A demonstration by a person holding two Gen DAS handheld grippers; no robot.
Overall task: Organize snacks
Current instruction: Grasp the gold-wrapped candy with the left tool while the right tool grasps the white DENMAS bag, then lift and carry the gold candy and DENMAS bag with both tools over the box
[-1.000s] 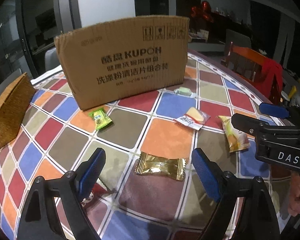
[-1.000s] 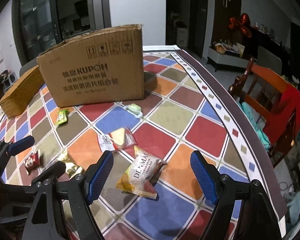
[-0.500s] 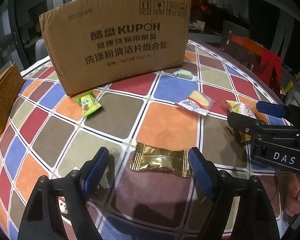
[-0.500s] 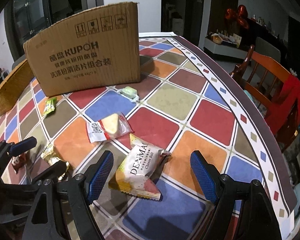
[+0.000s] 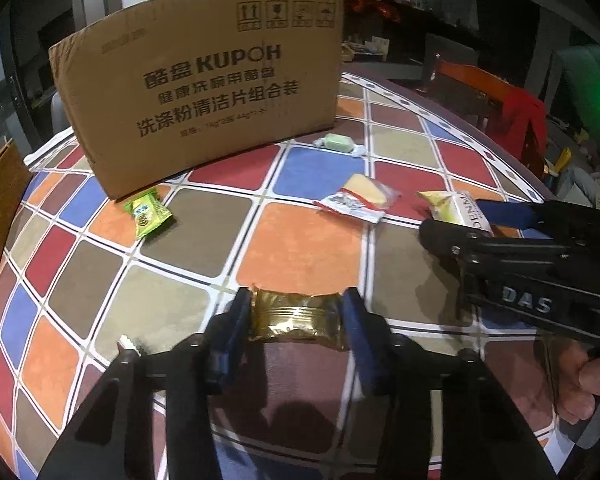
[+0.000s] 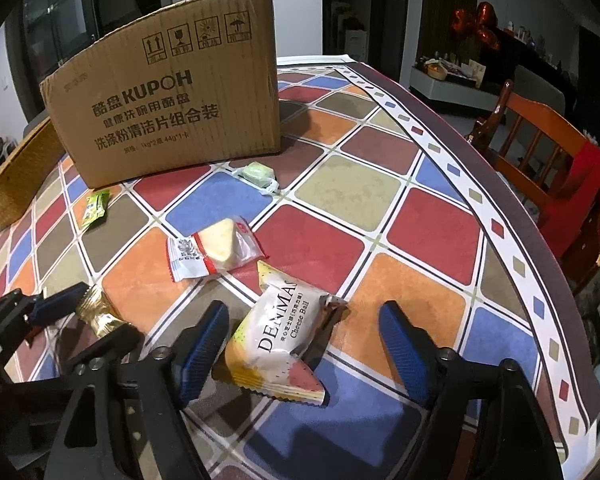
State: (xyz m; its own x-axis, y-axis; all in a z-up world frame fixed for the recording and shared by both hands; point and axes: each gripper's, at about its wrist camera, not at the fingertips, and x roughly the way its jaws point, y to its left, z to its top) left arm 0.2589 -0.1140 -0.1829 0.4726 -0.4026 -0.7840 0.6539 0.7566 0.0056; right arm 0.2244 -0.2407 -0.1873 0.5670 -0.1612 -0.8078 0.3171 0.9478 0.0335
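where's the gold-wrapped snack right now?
Left wrist view: the gold-wrapped snack lies low centre on the checkered tablecloth, between the closing pads of the left gripper, which touch its ends. The cardboard box stands behind it.

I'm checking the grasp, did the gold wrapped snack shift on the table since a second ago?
Cannot tell for sure. The gold wrapped snack lies just below the same orange square as before; the closing left gripper now brackets it, pads touching.
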